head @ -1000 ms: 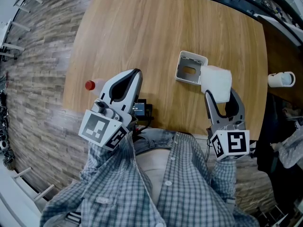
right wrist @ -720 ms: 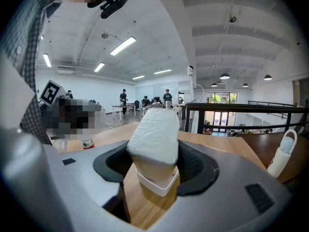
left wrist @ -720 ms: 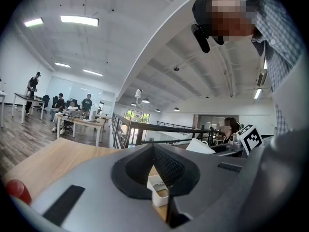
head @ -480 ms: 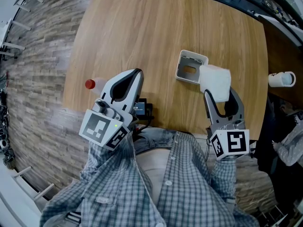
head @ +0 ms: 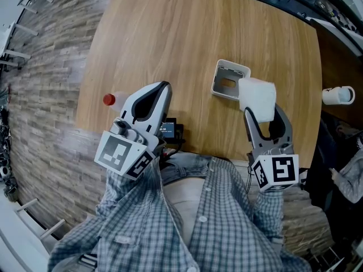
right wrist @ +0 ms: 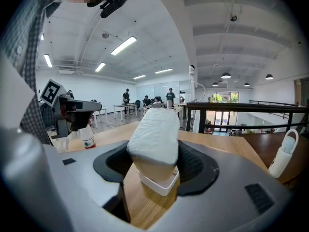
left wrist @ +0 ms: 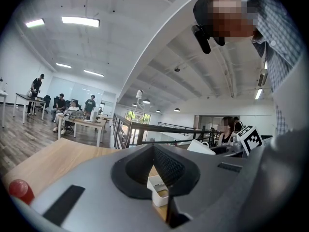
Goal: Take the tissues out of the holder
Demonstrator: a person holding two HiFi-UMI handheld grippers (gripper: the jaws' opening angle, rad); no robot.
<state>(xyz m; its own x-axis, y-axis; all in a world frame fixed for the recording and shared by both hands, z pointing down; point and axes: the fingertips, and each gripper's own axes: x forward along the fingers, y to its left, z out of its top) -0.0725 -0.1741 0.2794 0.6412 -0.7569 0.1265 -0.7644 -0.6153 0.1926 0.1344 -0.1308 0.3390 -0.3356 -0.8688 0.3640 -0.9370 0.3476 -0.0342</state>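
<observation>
Nearest me, a checked shirt sleeve ran down to each tool. The left gripper, a smooth grey tapered shell, hung over the near edge of the surface. Its ribbed dark fingers were pressed together at the tips with nothing between them. Just beside it on the surface lay a small black device with a lit screen.

The right gripper had its fingers apart and clamped on the tissues. The tissues were a soft white rectangular pack with rounded corners and a faintly crinkled wrap. One ribbed pad bore on each long side of the pack, which stood on end between them.

The pack was up out of the holder and overlapped its right rim in the head view. From the right gripper view the holder showed just under the pack's lower end, and I could not tell whether the two touched. The holder was a white, hard-looking square box with rounded corners and an open top. An oval slot in its floor showed brown.

A clear bottle with a red cap stood well to the left, near the surface's edge. The surface itself was pale wood with fine straight grain and rounded corners. Beyond its right edge, on a darker top, lay a white cylindrical flask with a loop handle.
</observation>
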